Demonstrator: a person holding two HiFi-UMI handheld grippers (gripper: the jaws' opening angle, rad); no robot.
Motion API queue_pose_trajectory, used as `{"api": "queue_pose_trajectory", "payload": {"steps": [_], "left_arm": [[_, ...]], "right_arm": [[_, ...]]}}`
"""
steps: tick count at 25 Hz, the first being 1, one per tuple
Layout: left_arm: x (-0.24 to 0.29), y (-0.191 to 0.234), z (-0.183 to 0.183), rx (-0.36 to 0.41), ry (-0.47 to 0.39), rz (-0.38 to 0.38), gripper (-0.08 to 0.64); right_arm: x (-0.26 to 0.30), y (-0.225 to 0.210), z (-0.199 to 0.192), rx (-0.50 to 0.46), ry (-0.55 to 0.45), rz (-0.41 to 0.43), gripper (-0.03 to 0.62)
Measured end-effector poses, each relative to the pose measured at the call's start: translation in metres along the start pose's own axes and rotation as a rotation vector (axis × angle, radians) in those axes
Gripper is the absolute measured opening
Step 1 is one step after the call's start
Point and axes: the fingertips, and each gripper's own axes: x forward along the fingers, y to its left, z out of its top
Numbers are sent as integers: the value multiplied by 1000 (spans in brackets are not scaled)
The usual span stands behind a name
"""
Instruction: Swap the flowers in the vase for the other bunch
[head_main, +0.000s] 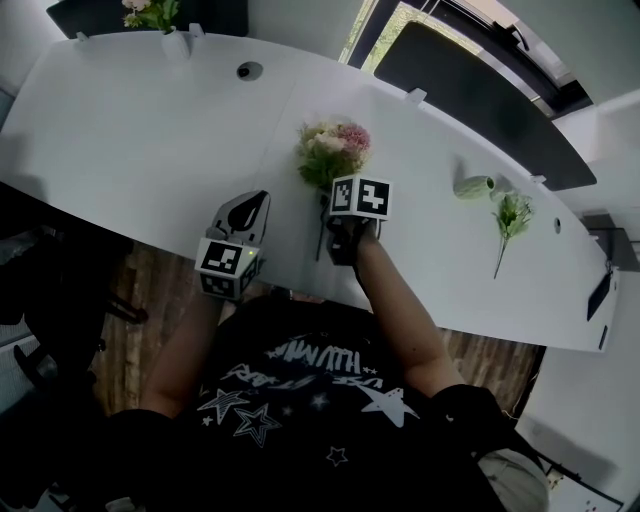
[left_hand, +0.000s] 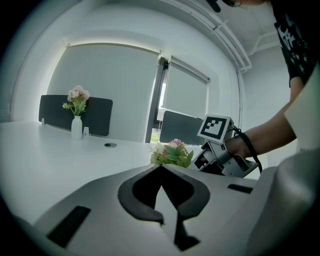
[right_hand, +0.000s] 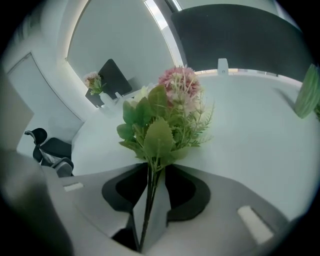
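My right gripper (right_hand: 152, 172) has its jaws parted around the thin green stems of the pink bunch (right_hand: 167, 107). The stems run down the gap close to the left-hand pad, and I see no clamping on them. The bunch spreads straight ahead of those jaws and blocks most of what lies behind it: serrated leaves, feathery sprigs, a frilly pink head and a paler bloom beside it. It lies on the smooth, white, curved counter (head_main: 150, 130).

My left gripper (left_hand: 161, 167) is clenched, its dark pads meeting at the tips with nothing between them, at the counter's near edge. The same bunch lies just ahead and to the right of these jaws. Beyond it are the right gripper's marker cube (left_hand: 216, 128) and the hand (left_hand: 242, 147) that carries it.

Well off to the right of my right jaws, a small pale green vase (head_main: 474, 186) appears to lie on its side. Just beside its mouth lies the other bunch (head_main: 512, 213), a small greenish-white sprig on one long bare stem.

Far ahead of my left jaws a slim white vase (left_hand: 76, 127) holding pink flowers (left_hand: 76, 96) stands upright before a dark partition panel (left_hand: 97, 116). A round cable port (left_hand: 110, 145) sits in the counter nearer me. A dark office chair (right_hand: 52, 150) stands off to the left of my right jaws.
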Motion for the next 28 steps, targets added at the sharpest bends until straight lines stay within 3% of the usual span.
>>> {"api": "queue_pose_trajectory", "payload": {"steps": [8, 12, 17, 28], "left_arm": [[-6, 3, 5, -20, 6, -10, 8], [0, -3, -4, -10, 18, -34, 8], [14, -23, -4, 15, 15, -98, 8], [46, -90, 16, 77, 44, -227, 8]], "right_arm": [[-9, 4, 1, 66, -38, 95, 58], [-24, 10, 2, 190, -118, 207, 58], [-53, 1, 7, 275, -243, 254, 57], [-152, -31, 36, 221, -544, 283, 58]]}}
